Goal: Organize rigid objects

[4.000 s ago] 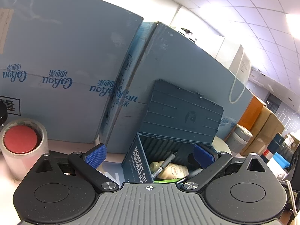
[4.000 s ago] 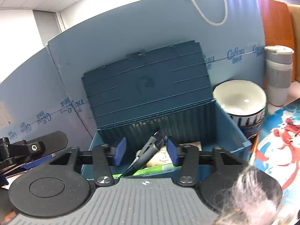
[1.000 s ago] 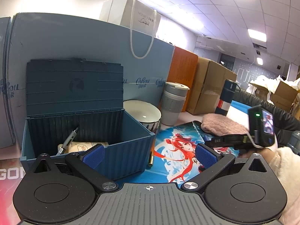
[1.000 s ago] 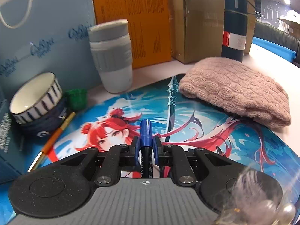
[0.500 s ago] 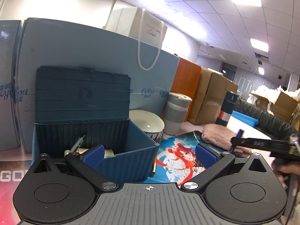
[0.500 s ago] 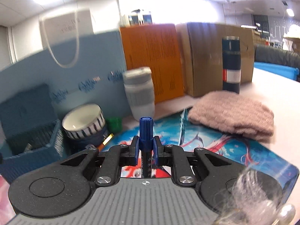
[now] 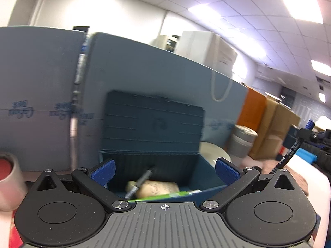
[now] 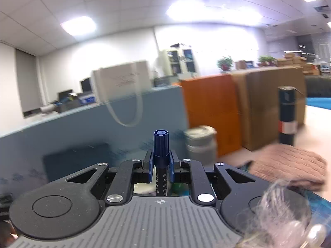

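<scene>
The blue-capped marker (image 8: 161, 144) stands upright between the fingers of the right gripper (image 8: 161, 166), clamped just below its cap and carried above the desk (image 8: 314, 115). From the left wrist view the same marker (image 7: 293, 146) hangs off to the right, well apart from the open blue storage box (image 7: 209, 175). The left gripper (image 7: 164, 170) faces straight into that box with its fingers spread wide and nothing between them.

I judge this the carry step: the marker is lifted and the drop into the box is not yet done. The next move calls for swinging it leftward over the box and tipping it down so it lies along the pen (image 7: 140, 180) and the pale tube (image 7: 159, 188) already inside.

The raised lid (image 7: 153, 124) stands behind the opening and the white bowl (image 7: 213, 153) sits just beside the right wall, so I would come in from above and in front. The empty left gripper hovers close to the front rim and may crowd that approach.
</scene>
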`<state>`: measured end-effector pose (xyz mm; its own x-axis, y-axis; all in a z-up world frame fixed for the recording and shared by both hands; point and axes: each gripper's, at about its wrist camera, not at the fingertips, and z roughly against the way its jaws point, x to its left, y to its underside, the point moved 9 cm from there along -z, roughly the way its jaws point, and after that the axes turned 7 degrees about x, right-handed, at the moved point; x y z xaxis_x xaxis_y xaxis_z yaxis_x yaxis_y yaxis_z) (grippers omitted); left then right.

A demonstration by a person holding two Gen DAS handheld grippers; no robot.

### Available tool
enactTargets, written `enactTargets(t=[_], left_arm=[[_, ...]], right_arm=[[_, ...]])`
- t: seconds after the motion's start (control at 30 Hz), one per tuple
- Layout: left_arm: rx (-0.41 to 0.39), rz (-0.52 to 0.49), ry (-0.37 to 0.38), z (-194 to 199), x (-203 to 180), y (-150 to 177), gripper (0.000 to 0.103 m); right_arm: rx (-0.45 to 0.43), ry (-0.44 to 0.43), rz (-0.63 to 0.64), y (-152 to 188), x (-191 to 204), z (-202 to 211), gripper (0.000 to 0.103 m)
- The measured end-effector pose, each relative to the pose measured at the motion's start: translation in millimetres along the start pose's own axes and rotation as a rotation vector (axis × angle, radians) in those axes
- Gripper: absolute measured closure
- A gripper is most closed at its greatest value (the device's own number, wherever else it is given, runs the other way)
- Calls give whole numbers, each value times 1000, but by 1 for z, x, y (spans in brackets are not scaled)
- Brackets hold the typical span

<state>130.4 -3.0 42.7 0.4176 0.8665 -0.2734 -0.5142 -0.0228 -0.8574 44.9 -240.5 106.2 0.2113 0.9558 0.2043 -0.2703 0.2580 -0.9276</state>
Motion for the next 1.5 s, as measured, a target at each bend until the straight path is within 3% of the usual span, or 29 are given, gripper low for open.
enactTargets(t=[0.2, 0.4, 0.67, 0.9, 1.23, 1.5], left_arm=[[-6, 56, -31, 4, 28, -6, 0], [-3, 115, -49, 4, 49, -8, 0], [-11, 149, -64, 5, 60, -8, 0], [4, 175, -75, -1, 69, -6, 0], [28, 188, -92, -11, 76, -1, 0], [28, 188, -91, -13, 75, -2, 0]], right_arm=[[-44, -86, 38, -10, 56, -7, 89], [-28, -180, 24, -6, 99, -26, 89], [65, -252, -22, 26, 135, -69, 89], [191, -321, -139, 64, 151, -113, 89], [333, -323, -210, 104, 146, -142, 88], [339, -201, -88, 114, 137, -147, 81]])
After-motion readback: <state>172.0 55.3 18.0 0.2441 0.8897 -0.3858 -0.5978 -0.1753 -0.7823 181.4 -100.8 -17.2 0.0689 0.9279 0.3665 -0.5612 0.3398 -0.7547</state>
